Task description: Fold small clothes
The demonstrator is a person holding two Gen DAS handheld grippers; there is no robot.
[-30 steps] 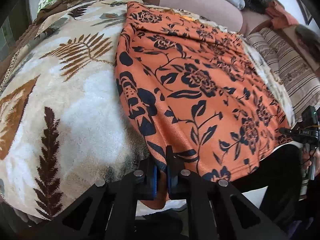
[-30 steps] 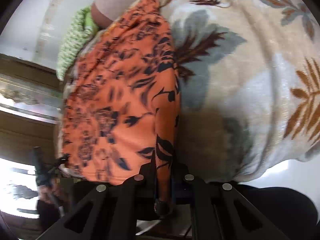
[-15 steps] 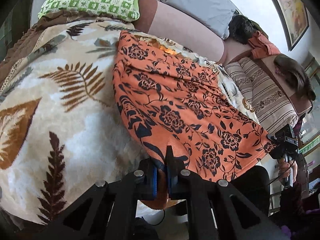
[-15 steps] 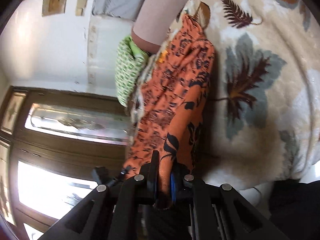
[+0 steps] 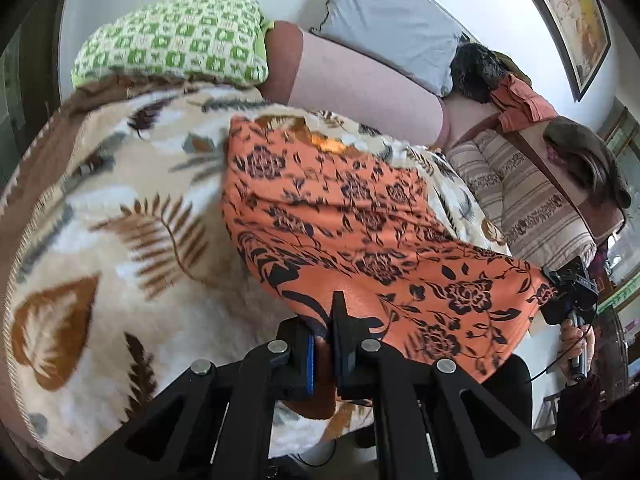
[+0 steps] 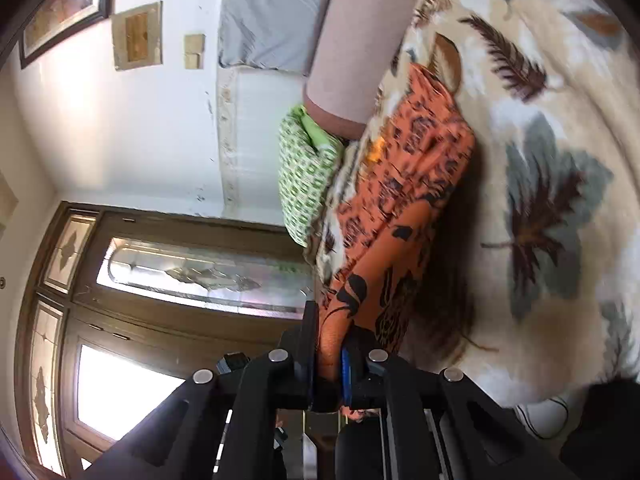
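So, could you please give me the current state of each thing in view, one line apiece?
Orange floral garment: near edge lifted, far end lying on the blanket.
Left gripper: shut on the garment's near edge.
Right gripper: shut on the garment's other near corner.
Leaf-print blanket: spread over the bed.
Green checked pillow: lying at the bed's far end.

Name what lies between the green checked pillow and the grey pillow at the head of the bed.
In the left wrist view, a pink bolster lies between the green checked pillow and the grey pillow.
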